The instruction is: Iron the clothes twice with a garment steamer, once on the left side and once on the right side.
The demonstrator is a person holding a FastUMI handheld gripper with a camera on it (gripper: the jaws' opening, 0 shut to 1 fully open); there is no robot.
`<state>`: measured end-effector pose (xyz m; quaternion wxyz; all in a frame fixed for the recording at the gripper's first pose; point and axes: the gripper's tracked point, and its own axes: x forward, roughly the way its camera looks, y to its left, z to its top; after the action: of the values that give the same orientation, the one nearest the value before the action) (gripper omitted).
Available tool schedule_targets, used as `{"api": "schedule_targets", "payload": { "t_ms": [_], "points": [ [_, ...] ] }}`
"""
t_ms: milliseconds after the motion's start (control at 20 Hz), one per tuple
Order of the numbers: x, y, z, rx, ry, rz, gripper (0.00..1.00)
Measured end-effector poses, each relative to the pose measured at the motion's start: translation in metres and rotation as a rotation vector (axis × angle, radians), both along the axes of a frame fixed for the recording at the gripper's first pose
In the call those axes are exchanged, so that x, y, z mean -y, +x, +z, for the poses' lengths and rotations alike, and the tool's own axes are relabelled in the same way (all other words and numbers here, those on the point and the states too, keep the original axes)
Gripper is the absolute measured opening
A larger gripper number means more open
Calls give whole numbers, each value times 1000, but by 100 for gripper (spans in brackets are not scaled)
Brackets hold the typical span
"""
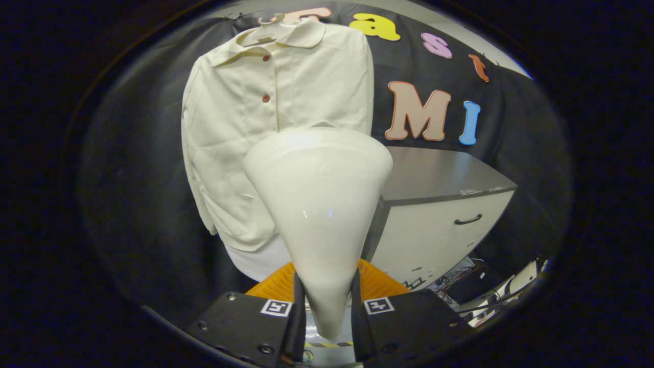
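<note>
A cream shirt (pixel 245 128) with red buttons hangs on a hanger against the black cloth wall, beyond the fingers. My gripper (pixel 327 301) is shut on the narrow neck of a white garment steamer (pixel 319 204). The steamer's wide head flares out ahead of the fingers and points toward the shirt's lower middle, hiding part of the right front. How far the head stands from the fabric I cannot tell. A white garment hem (pixel 260 263) shows under the shirt.
A white cabinet (pixel 434 225) with a dark top and a black drawer handle stands to the right of the shirt. An orange ridged object (pixel 375 283) lies just behind the fingers. Cables and equipment (pixel 485 291) sit low beside the cabinet.
</note>
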<state>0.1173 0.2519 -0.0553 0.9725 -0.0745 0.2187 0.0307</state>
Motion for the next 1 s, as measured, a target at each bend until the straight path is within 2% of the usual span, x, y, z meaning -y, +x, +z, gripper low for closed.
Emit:
{"api": "schedule_targets", "payload": {
  "t_ms": [400, 650, 800, 1000],
  "points": [
    [13, -49, 86, 169, 36, 55, 37],
    [30, -83, 118, 228, 82, 61, 36],
    [48, -97, 129, 257, 117, 55, 36],
    [75, -113, 120, 255, 148, 32, 36]
  ]
}}
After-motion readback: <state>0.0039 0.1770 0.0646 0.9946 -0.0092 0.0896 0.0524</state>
